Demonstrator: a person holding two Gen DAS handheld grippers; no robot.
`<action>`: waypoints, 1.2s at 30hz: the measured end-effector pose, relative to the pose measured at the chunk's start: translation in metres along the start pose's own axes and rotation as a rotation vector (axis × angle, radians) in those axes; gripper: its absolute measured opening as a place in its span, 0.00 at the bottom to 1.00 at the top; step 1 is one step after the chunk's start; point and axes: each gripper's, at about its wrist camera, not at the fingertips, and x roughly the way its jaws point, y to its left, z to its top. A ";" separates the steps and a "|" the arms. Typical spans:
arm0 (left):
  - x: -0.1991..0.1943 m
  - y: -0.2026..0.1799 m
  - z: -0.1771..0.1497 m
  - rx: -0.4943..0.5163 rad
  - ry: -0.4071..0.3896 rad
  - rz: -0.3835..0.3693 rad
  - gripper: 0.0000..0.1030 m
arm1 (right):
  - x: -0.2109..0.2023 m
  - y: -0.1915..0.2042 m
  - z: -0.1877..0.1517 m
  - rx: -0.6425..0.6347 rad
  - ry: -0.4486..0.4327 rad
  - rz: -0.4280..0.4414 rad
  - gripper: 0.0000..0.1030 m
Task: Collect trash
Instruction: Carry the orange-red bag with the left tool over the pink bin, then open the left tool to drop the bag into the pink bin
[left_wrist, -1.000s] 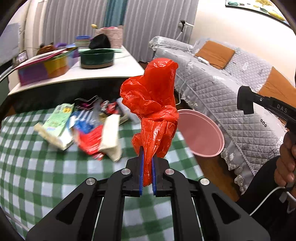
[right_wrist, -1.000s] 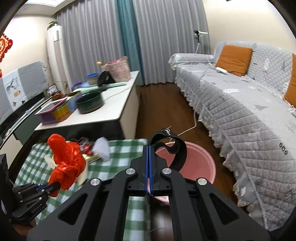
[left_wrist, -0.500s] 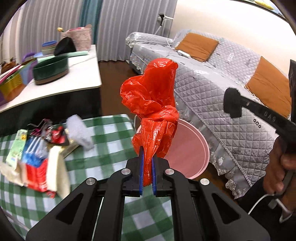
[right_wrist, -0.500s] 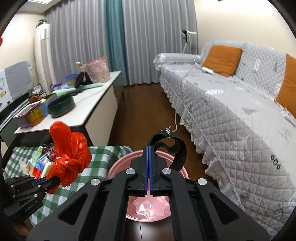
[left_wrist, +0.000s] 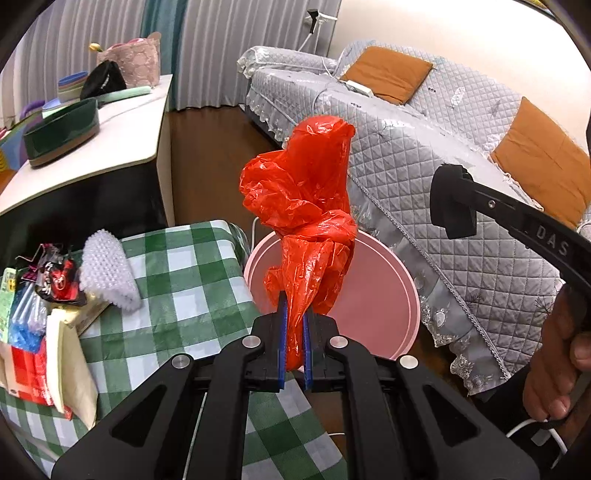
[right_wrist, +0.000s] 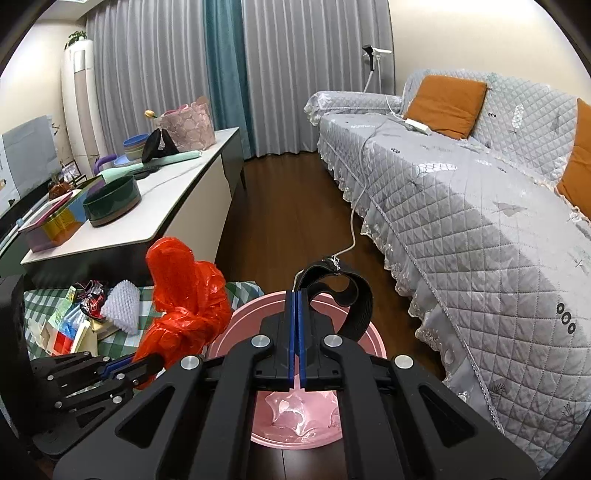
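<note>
My left gripper (left_wrist: 293, 310) is shut on the lower end of a crumpled red plastic bag (left_wrist: 306, 206), which stands up from the jaws. It hangs over the table's right edge, in front of a round pink bin (left_wrist: 373, 295) on the floor. My right gripper (right_wrist: 296, 295) is shut on a black looped band (right_wrist: 354, 299) and hovers above the pink bin (right_wrist: 251, 310), which has clear crumpled plastic (right_wrist: 295, 410) at its bottom. In the right wrist view the red bag (right_wrist: 184, 299) and the left gripper (right_wrist: 147, 360) sit just left of the bin.
A pile of wrappers and packets (left_wrist: 48, 295) and a piece of bubble wrap (left_wrist: 107, 269) lie on the green checked tablecloth (left_wrist: 192, 295). A grey quilted sofa (left_wrist: 443, 184) stands right of the bin, a white sideboard (left_wrist: 92, 147) behind the table. A person's hand (left_wrist: 554, 369) holds the right gripper.
Both grippers have swung right, away from the trash pile toward the pink bin. The bin now lies under the right gripper. The red bag and the black band stay gripped.
</note>
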 end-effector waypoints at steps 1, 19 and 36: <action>0.002 -0.001 0.001 0.001 0.002 -0.001 0.06 | 0.001 0.000 0.000 -0.002 0.003 -0.001 0.01; 0.017 -0.010 0.007 0.016 0.018 -0.014 0.06 | 0.010 0.001 -0.003 -0.003 0.032 -0.005 0.02; 0.005 -0.004 0.009 -0.013 0.014 0.007 0.21 | 0.008 -0.005 -0.002 0.028 0.012 -0.043 0.37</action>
